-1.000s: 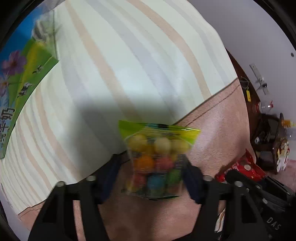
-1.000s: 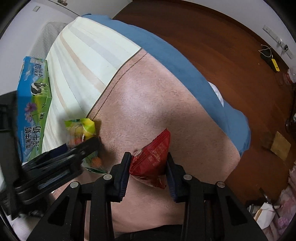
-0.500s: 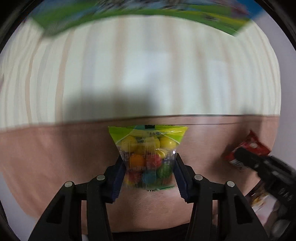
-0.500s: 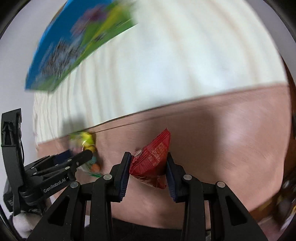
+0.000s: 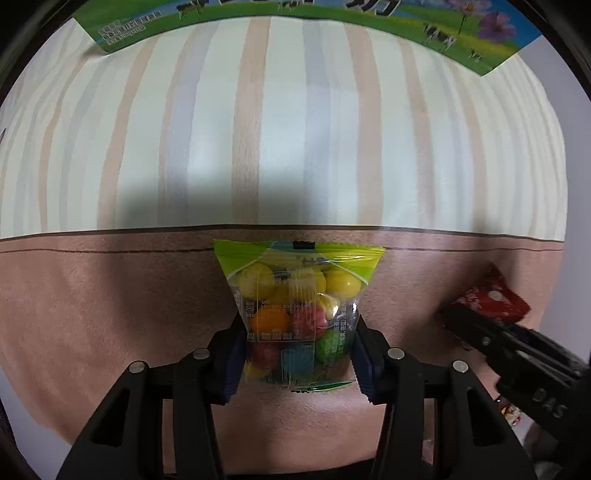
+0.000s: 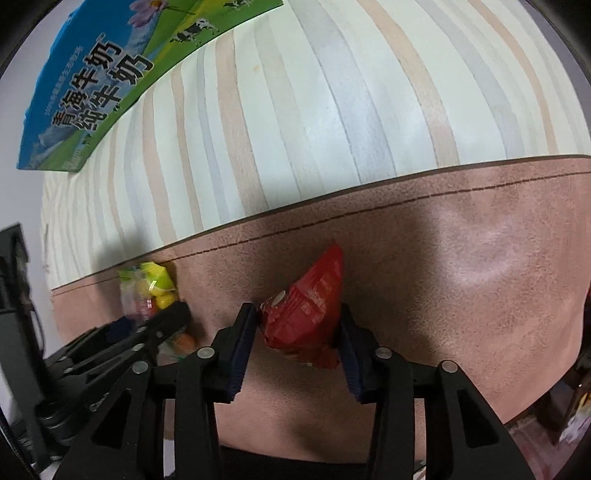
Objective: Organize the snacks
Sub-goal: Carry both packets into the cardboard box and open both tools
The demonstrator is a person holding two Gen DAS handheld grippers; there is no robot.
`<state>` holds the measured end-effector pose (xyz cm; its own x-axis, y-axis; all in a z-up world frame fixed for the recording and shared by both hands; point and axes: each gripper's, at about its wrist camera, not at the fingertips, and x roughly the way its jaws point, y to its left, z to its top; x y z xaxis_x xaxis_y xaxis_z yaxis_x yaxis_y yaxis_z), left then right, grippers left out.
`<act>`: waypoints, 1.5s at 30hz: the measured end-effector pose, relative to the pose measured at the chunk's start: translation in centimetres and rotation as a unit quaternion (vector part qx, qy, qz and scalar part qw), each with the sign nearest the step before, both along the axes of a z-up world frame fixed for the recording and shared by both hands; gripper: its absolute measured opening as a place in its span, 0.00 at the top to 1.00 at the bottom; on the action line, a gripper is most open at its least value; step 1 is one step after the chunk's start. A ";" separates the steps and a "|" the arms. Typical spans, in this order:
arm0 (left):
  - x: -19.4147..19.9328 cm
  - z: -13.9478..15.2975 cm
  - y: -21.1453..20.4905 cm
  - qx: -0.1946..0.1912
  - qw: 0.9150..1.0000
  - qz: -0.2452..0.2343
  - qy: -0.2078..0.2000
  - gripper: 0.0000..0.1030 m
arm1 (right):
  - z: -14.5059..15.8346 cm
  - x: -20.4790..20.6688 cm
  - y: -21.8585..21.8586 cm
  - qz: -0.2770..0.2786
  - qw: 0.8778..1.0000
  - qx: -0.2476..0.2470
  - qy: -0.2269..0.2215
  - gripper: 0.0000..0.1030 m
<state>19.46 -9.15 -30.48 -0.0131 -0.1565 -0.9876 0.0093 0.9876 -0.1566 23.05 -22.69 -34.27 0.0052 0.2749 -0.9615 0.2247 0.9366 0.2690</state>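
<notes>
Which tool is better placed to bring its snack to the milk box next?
Probably the left tool: it holds the candy bag and faces the milk box squarely; from the right tool the box sits off left.

A: Any readable text?
B: Milk carton has big Chinese print, "青海牛奶 / 纯牛奶". Right gripper body reads "DAS".
A: Candy bag?
B: Printed label there, too small to read.
</notes>
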 end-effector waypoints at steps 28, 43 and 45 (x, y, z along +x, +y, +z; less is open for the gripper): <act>22.1 14.0 4.8 -0.035 0.997 0.017 -0.063 0.54 | 16.6 22.9 3.9 0.085 0.986 0.013 -0.141 0.64; 23.6 11.1 6.3 -0.006 0.999 0.020 -0.036 0.13 | 11.8 25.6 4.9 0.105 0.991 -0.048 -0.063 0.08; 23.7 11.8 6.6 -0.002 0.999 0.022 -0.047 0.13 | 12.2 25.6 4.8 0.105 0.990 -0.059 -0.069 0.07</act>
<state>43.12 -2.57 -18.69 0.0863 -0.1581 -0.9836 -0.0201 0.9869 -0.1604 48.69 -17.89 -22.09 0.0930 0.1702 -0.9810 -0.0103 0.9854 0.1700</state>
